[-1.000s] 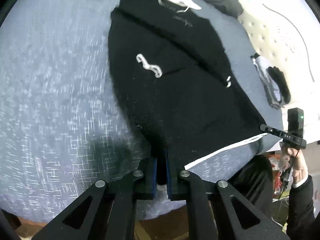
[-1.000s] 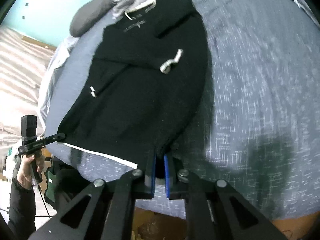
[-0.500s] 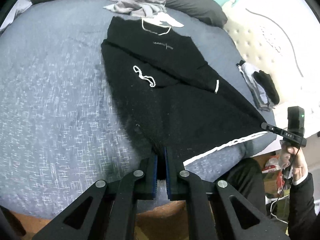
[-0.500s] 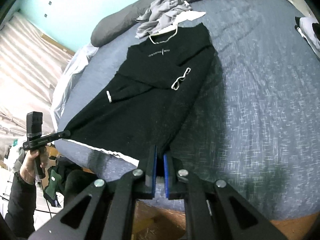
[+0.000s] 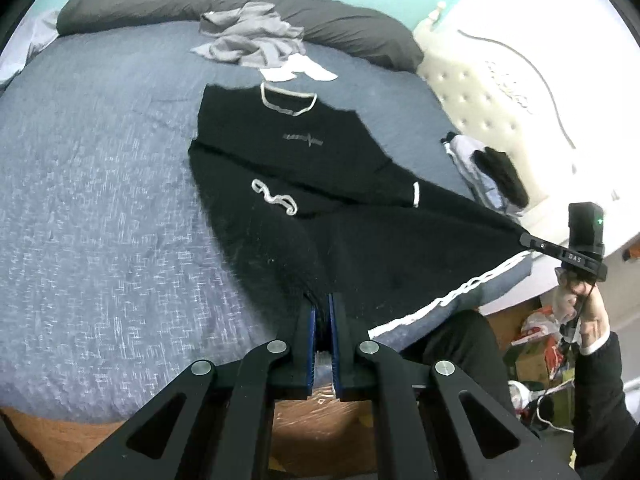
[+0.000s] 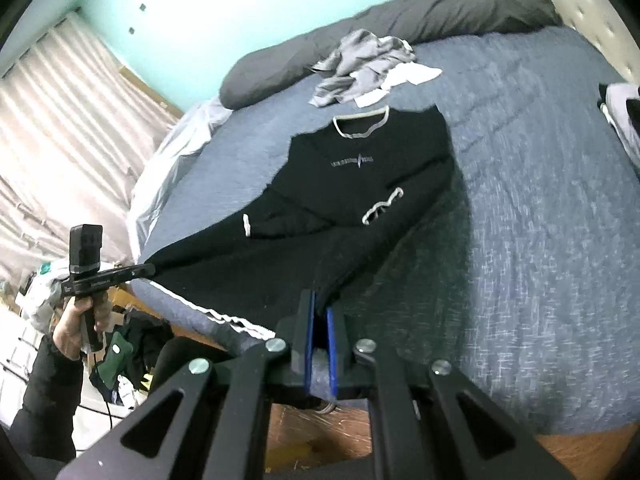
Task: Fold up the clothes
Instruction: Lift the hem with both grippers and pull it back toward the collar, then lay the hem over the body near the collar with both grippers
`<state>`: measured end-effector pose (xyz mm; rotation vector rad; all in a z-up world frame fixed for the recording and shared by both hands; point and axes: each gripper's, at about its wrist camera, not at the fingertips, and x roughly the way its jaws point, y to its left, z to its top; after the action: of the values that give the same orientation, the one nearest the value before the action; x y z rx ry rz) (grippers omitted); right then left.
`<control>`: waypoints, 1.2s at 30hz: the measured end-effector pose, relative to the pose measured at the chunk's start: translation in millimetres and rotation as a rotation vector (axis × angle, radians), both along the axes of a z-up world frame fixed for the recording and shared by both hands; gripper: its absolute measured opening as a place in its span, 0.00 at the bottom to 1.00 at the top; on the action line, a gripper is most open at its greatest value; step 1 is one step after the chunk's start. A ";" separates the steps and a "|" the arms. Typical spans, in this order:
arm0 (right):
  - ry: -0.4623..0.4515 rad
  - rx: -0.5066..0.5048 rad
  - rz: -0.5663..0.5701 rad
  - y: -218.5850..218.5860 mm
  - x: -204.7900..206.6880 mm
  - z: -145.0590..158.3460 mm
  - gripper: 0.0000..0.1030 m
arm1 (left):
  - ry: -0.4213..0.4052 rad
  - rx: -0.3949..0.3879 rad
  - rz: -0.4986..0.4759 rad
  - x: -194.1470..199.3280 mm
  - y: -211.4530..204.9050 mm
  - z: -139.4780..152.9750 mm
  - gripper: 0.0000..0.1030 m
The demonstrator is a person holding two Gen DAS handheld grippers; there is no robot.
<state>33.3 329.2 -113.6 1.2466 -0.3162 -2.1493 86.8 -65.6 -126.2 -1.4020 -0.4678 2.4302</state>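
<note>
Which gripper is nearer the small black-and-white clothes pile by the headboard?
Right. The right gripper grips the black sweater at the hem corner on the side of that pile; the left gripper grips the opposite corner, farther away.

Blue bedspread [image 5: 100,208] bare left of sweater [image 5: 320,184]; grey clothes heap [image 5: 252,40] blocks far end.

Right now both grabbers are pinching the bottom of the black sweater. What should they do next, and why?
Probably carry the hem forward toward the collar. The left gripper and right gripper are each shut on a bottom corner of the black sweater, its sleeves already lie folded across the front, and the top half rests flat on the bed.
</note>
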 end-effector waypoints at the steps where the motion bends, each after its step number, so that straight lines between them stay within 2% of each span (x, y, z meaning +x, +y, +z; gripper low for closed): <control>1: 0.006 -0.003 0.006 0.8 3.4 5.2 0.05 | 0.008 0.001 -0.006 4.7 1.1 4.9 0.06; 11: 0.075 -0.038 0.067 6.6 40.9 55.0 0.05 | 0.064 0.018 -0.050 47.1 7.5 42.7 0.06; 17: 0.070 -0.024 0.064 7.1 40.3 57.0 0.05 | 0.067 0.030 -0.043 38.5 2.8 41.9 0.06; 28: 0.004 -0.028 -0.014 9.0 -15.6 38.9 0.05 | 0.028 0.082 -0.008 -21.1 -18.2 25.6 0.06; 36: -0.029 -0.007 -0.041 1.9 -103.1 20.1 0.05 | -0.030 0.117 0.075 -95.8 -47.8 -2.6 0.06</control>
<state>-69.9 331.1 -93.5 1.2791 -0.3647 -2.1645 -9.0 -113.4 -128.8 -1.3975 -0.6699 2.3991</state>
